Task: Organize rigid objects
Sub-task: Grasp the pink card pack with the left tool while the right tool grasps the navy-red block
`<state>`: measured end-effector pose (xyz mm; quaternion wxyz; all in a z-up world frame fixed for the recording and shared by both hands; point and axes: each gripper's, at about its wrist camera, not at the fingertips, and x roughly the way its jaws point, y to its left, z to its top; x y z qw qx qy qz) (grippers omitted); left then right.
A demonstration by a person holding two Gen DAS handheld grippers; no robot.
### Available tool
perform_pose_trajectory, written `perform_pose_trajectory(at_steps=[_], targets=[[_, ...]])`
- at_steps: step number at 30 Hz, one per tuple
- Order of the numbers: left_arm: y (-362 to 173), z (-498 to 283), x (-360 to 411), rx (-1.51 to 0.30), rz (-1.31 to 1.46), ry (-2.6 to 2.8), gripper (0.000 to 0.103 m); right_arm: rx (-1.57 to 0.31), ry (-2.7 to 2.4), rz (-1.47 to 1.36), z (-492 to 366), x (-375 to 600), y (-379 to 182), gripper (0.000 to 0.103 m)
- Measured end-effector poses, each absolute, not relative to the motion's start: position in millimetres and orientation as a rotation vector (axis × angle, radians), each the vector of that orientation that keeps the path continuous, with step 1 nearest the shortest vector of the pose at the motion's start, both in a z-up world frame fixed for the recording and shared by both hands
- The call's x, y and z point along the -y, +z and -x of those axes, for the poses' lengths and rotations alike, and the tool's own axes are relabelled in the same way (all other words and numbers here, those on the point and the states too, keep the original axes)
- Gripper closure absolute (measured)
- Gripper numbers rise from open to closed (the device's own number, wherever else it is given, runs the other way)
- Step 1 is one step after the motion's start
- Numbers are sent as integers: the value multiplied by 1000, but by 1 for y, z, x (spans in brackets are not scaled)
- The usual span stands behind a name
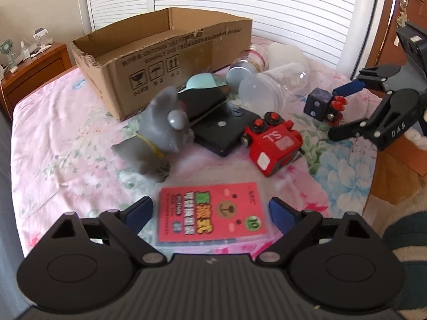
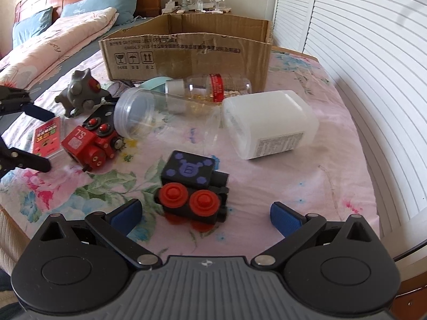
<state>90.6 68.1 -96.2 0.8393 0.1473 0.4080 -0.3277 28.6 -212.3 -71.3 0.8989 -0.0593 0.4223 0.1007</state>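
Currently I judge the step in hand to be the approach to a first pick on each side; nothing is lifted, and the cardboard box [image 1: 149, 61] ahead of both grippers shows nothing inside from these views.

Left side: the red card pack [image 1: 212, 213] lies flat on the bedspread [image 1: 66, 144], directly between the blue pads of the left gripper [image 1: 210, 210]. I see the jaws standing wide, a pad just beside each long edge, with a gap visible on both sides, so no grip exists. The next move calls for lowering until the pads bracket the pack's thin edges, then closing squarely; a flat pack on soft fabric may slide or tip.

Right side: the black toy block with red wheels [image 2: 193, 189] lies just ahead of the right gripper [image 2: 205, 214], closer to the left-hand pad. These jaws also stand wide and touch nothing. I would centre it before closing.

Farther out lie the red toy car [image 1: 272, 141], the grey plush animal [image 1: 160, 130], clear jars [image 2: 133, 114] and a white container [image 2: 267, 122].
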Motion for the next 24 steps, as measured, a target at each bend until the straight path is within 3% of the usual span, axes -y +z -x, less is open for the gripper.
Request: perform_pose_trajectory(at_steps=[4, 7, 12, 18, 24], targets=[[-97, -84, -66, -857, -309, -692, 10, -863, 230, 128, -31, 203, -72, 0], [-96, -84, -66, -858, -304, -684, 10, -852, 247, 127, -33, 196, -69, 6], [-96, -87, -64, -864, -308, -687, 10, -836, 256, 123, -38, 191, -66, 19], [-95, -88, -63, -870, -302, -680, 13, -831, 211, 125, -40, 198, -63, 45], [-89, -84, -60, -871, -318, -661, 13, -840, 209, 162, -38, 196, -59, 47]])
